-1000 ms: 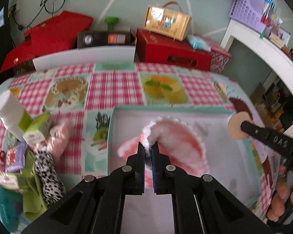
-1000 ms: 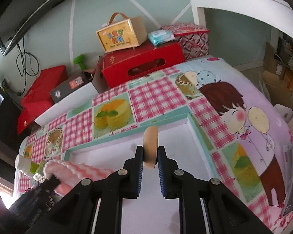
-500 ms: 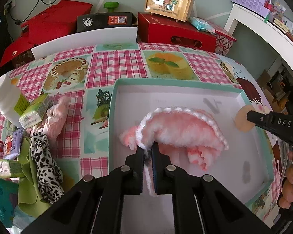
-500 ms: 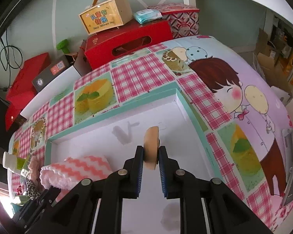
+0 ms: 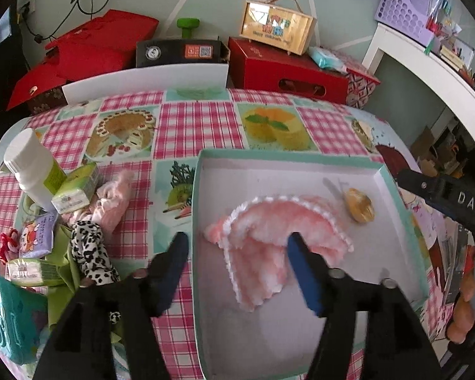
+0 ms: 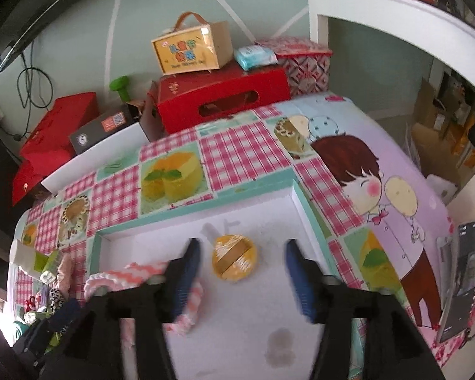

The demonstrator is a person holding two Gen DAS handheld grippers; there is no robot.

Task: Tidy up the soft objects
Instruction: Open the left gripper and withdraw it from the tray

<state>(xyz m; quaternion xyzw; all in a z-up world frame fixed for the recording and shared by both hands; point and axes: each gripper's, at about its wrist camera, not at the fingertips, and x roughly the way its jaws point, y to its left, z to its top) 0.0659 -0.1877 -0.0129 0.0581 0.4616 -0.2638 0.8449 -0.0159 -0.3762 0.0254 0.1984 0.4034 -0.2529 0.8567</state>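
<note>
Pink gingham tablecloth [image 5: 193,126] printed with cakes covers the table, with red gift boxes [image 5: 285,69] stacked against the green wall behind; on it sits a shallow white tray with a teal rim [image 5: 195,209]. Inside lie a pink fluffy cloth [image 5: 269,240], loosely folded, and just beside it a round yellow wrapped puff [image 6: 234,258]; both look delivered. Left gripper [image 5: 237,253] hangs spread wide over the cloth, pinching nothing; right gripper [image 6: 242,266] is likewise spread, straddling the puff without touching it. Left of the tray, a leopard-print cloth [image 5: 88,256], a pale pink cloth [image 5: 114,202] and green fabric [image 5: 63,272] lie among cartons; judging by that, sorting is roughly half done.
</note>
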